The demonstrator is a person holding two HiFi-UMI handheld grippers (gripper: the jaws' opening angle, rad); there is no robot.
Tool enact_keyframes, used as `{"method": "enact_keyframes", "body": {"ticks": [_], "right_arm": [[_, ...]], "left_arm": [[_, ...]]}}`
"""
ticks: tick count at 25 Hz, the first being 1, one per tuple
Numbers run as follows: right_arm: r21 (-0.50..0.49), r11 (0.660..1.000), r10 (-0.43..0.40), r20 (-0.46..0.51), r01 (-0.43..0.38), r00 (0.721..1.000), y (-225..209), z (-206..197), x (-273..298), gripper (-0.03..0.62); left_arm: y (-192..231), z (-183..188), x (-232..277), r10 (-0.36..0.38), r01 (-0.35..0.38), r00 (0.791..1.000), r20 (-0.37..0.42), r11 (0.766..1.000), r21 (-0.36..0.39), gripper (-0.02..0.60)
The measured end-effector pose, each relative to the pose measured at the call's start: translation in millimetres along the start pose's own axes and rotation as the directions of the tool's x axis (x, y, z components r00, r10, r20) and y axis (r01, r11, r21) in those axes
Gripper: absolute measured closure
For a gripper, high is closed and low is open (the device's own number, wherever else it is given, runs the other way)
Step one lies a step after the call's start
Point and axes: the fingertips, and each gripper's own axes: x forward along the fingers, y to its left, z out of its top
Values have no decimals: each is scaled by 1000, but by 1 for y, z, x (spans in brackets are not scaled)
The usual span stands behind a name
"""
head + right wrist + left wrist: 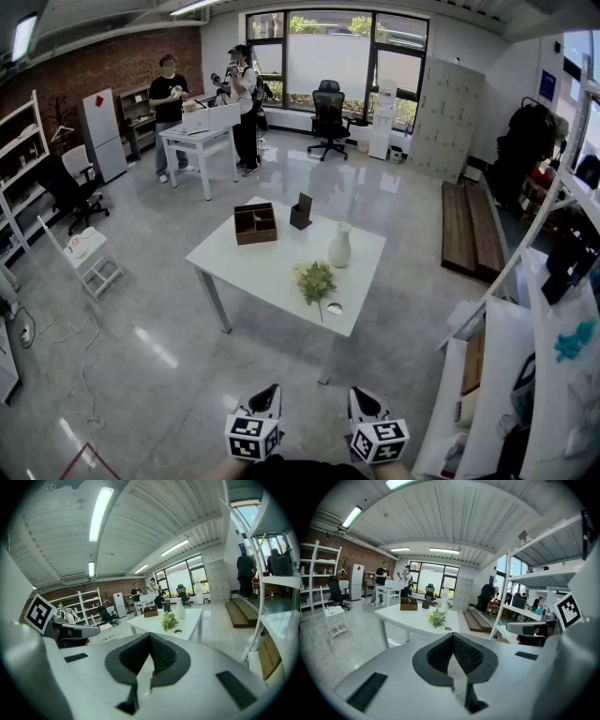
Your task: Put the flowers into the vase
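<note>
- No readable text, brand, number or sign anywhere.
- Only coded square markers, no letters, on cubes of left tongs (266, 394) and right tongs (365, 398).

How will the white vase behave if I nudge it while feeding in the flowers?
The white vase stands upright on the table. It is tall with a narrow neck, so it probably tips easily under a sideways push. Its smooth white body looks like ceramic, so it is likely slippery to grip and breakable if it falls.
</note>
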Motion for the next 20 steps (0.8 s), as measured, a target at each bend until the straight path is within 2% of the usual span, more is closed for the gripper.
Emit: {"method": "enact_keyframes", "body": {"ticks": [20], "right_arm": [[26,999,33,-76,-32,997,1,-16,11,592]], "left_arm": [[3,-6,8,0,0,1000,-26,1000,-15,578]]}}
